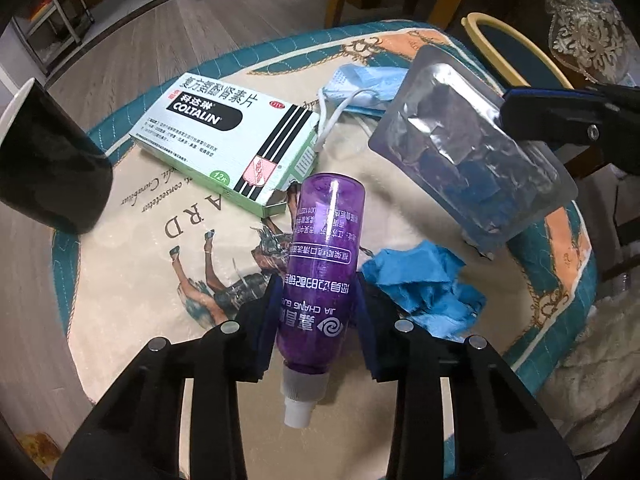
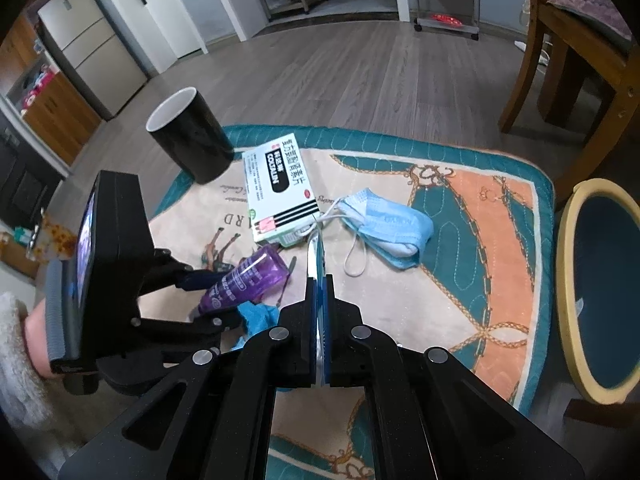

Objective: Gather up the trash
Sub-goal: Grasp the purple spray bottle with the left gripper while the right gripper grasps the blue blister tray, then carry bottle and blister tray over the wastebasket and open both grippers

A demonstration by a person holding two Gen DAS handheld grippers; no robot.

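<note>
A purple plastic bottle (image 1: 326,248) lies on the patterned cloth (image 1: 132,280), white nozzle toward the camera. My left gripper (image 1: 318,292) is shut on it, a blue pad pressed against each side of its body; the right wrist view shows the same grip (image 2: 218,300). My right gripper (image 2: 320,284) is shut on a silver blister pack (image 1: 472,152), held above the cloth and seen edge-on (image 2: 318,256) between its fingers. On the cloth also lie a white-and-green medicine box (image 1: 228,136), a blue face mask (image 1: 364,88) and crumpled blue paper (image 1: 428,288).
A black mug (image 2: 192,136) stands at the cloth's far left corner. A round bin with a yellow rim (image 2: 600,280) sits off the right edge. A wooden chair (image 2: 568,48) stands behind it. Wood floor lies beyond the cloth.
</note>
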